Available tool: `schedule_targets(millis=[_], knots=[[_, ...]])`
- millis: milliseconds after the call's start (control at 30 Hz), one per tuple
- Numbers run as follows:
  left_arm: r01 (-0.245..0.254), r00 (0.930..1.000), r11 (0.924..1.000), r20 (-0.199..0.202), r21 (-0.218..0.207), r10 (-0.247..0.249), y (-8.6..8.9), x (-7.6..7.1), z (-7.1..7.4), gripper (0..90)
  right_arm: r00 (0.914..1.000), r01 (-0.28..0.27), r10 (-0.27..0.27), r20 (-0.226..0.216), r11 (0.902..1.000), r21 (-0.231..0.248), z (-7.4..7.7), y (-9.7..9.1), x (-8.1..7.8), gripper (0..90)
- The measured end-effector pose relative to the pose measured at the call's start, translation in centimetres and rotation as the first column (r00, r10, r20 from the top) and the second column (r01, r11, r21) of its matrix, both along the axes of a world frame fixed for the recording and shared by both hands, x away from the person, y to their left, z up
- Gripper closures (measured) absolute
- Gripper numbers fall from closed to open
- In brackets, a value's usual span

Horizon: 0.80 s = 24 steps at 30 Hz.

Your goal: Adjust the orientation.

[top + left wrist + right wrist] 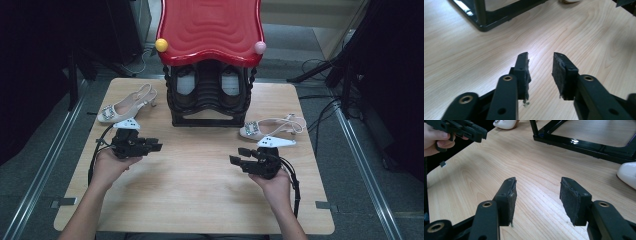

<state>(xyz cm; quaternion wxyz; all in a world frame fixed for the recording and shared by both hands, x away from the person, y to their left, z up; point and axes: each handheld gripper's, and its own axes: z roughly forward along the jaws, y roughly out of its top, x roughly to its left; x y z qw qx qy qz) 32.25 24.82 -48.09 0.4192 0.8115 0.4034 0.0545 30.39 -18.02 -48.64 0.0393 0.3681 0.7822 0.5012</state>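
Two cream slingback heels with jewelled buckles lie on the wooden table [200, 190]. One heel [125, 106] lies at the back left and the other heel [270, 127] at the right of the black shoe rack [207, 95]. My left gripper [156, 146] hovers in front of the left heel, pointing right, jaws open and empty [540, 67]. My right gripper [239, 156] sits just in front of the right heel, pointing left, open with only bare wood between its pads [537, 192]. The toe of the right heel [627, 176] shows beside its right jaw.
The rack carries a wavy red top [210, 27] with a yellow ball [161, 45] and a pink ball [260, 47] at its front corners. Its black base frame [579, 145] stands on the table's back half. Cables and dark stands surround the table.
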Motion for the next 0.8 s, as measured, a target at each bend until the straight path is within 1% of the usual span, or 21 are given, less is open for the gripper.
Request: schedule_targets(millis=[33, 100, 133, 167, 200, 267, 367, 400, 467, 533, 567, 600, 667, 700, 733, 767, 800], knots=[[-0.012, 0.9999, 0.9999, -0.001, 0.005, 0.012, 0.3, 0.1, -0.3, 69.5, 1.0000, 0.000, 0.000, 0.001, 1.0000, -0.002, 0.0, 0.0, 0.0, 48.7], [-0.033, 0.9991, 0.9994, -0.029, -0.007, 0.032, 1.0, 0.4, -0.6, 69.8, 1.0000, -0.003, 0.003, 0.006, 1.0000, -0.007, 0.0, 0.0, 0.0, 48.6], [-0.047, 0.9984, 0.9988, -0.032, -0.012, 0.046, 1.3, 0.5, -0.8, 70.3, 1.0000, -0.004, 0.004, 0.005, 1.0000, -0.009, 0.0, 0.0, 0.0, 48.6], [-0.050, 0.9981, 0.9986, -0.037, -0.016, 0.049, 1.5, 0.6, -0.9, 71.2, 1.0000, -0.004, 0.004, 0.005, 0.9999, -0.009, 0.0, 0.1, 0.0, 48.6], [-0.064, 0.9974, 0.9980, -0.034, -0.006, 0.063, 1.9, 0.8, -1.1, 72.1, 1.0000, -0.005, 0.005, 0.003, 0.9999, -0.009, 0.0, 0.1, 0.0, 48.6], [-0.078, 0.9964, 0.9969, -0.035, -0.002, 0.078, 2.6, 1.1, -1.3, 74.9, 1.0000, -0.004, 0.004, -0.001, 0.9999, -0.011, -0.1, 0.1, 0.0, 48.6], [-0.116, 0.9927, 0.9932, -0.033, 0.007, 0.116, 3.7, 1.5, -1.8, 80.3, 1.0000, -0.003, 0.003, -0.004, 0.9999, -0.016, -0.2, 0.1, 0.0, 48.6], [-0.126, 0.9915, 0.9920, -0.031, 0.006, 0.126, 4.2, 1.6, -1.9, 82.7, 1.0000, -0.002, 0.002, -0.002, 0.9999, -0.013, -0.2, 0.1, 0.0, 48.6], [-0.150, 0.9883, 0.9887, -0.032, -0.009, 0.149, 5.0, 2.0, -2.0, 85.8, 1.0000, -0.003, 0.003, 0.000, 0.9999, -0.012, -0.3, 0.1, 0.0, 48.6], [-0.185, 0.9823, 0.9823, -0.036, -0.029, 0.184, 6.1, 2.6, -2.2, 87.6, 1.0000, -0.001, 0.001, 0.002, 0.9998, -0.017, -0.3, 0.1, 0.0, 48.7], [-0.195, 0.9802, 0.9802, -0.040, -0.031, 0.194, 6.6, 2.9, -2.3, 87.7, 1.0000, -0.001, 0.001, 0.002, 0.9999, -0.015, -0.3, 0.1, 0.0, 48.8], [-0.210, 0.9772, 0.9774, -0.036, -0.024, 0.209, 7.0, 3.2, -2.4, 87.7, 1.0000, 0.001, -0.001, 0.000, 0.9999, -0.015, -0.3, 0.1, 0.0, 48.8], [-0.246, 0.9689, 0.9692, -0.034, -0.013, 0.245, 7.6, 3.8, -2.8, 87.3, 1.0000, -0.003, 0.003, -0.005, 0.9998, -0.022, -0.4, 0.2, -0.1, 49.1], [-0.250, 0.9676, 0.9681, -0.036, -0.008, 0.250, 8.0, 4.0, -2.9, 87.3, 1.0000, -0.003, 0.003, -0.006, 0.9996, -0.027, -0.5, 0.2, -0.2, 49.2], [-0.264, 0.9641, 0.9646, -0.033, -0.006, 0.263, 8.4, 4.4, -3.2, 87.5, 1.0000, -0.005, 0.005, -0.001, 0.9995, -0.031, -0.5, 0.2, -0.3, 49.2], [-0.278, 0.9600, 0.9607, -0.040, -0.002, 0.277, 8.6, 4.8, -3.4, 87.7, 1.0000, -0.002, 0.002, -0.001, 0.9993, -0.036, -0.6, 0.2, -0.4, 49.2], [-0.291, 0.9561, 0.9568, -0.038, -0.001, 0.291, 8.9, 5.1, -3.5, 87.8, 1.0000, -0.001, 0.001, 0.000, 0.9993, -0.037, -0.6, 0.1, -0.5, 49.2]])
